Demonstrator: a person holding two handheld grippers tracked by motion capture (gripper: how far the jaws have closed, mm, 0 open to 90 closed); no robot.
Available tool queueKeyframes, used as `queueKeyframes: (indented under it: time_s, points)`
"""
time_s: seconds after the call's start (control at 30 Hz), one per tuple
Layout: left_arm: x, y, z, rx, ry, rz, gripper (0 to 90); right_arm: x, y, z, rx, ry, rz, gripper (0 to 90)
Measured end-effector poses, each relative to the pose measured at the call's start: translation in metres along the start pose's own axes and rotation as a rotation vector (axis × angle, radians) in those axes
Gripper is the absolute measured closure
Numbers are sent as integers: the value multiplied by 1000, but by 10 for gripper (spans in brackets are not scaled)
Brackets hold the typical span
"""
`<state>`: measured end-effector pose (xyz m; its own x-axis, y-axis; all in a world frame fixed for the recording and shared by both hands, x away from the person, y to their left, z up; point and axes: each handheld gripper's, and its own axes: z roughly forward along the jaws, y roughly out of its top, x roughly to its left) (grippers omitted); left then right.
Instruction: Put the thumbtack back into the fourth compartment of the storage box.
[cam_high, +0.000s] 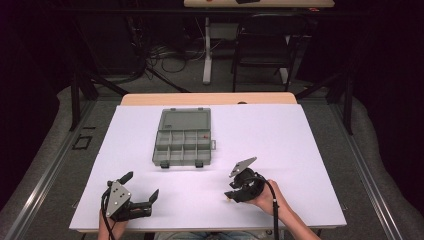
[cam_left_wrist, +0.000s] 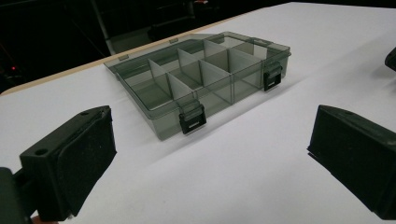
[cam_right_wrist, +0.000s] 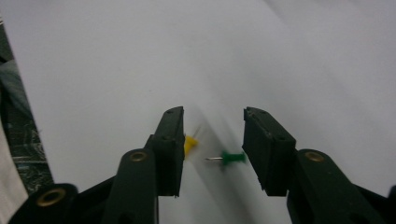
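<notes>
Two push pins are counted between the jaws of the right gripper (cam_right_wrist: 212, 140): a yellow push pin (cam_right_wrist: 189, 143) touching the inner face of one jaw and a green push pin (cam_right_wrist: 232, 158) just beside the other. The jaws are set apart, and neither pin is seen to be clamped. One compartment box (cam_high: 182, 137) lies open on the white board (cam_high: 300, 150), well beyond both grippers. The left gripper (cam_high: 142, 187) is held wide open on nothing. The pins are resolved in the right gripper view; the box's two black latches (cam_left_wrist: 192, 118) are made out in the left gripper view.
</notes>
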<state>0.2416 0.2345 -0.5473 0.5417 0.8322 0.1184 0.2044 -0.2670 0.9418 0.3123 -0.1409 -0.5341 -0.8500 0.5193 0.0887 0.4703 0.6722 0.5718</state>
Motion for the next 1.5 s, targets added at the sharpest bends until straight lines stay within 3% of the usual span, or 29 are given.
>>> queueKeyframes:
  time_s: [0.13, 0.43, 0.63, 0.87, 1.5]
  points:
    - [0, 0, 0, -1, 2, -4, 2, 10, 2, 6, 38, 28, -31, 592]
    - [0, 0, -1, -1, -3, 1, 2, 13, 0, 10, 68, -26, -54, 813]
    - [0, 0, -1, -1, -3, -1, 2, 11, -1, 9, 58, -8, -43, 816]
    - [0, 0, -1, -4, -4, -6, 2, 7, 1, 0, -1, 4, -21, 816]
    - [0, 0, -1, -4, -4, -2, 2, 0, 5, -16, -89, -65, -11, 817]
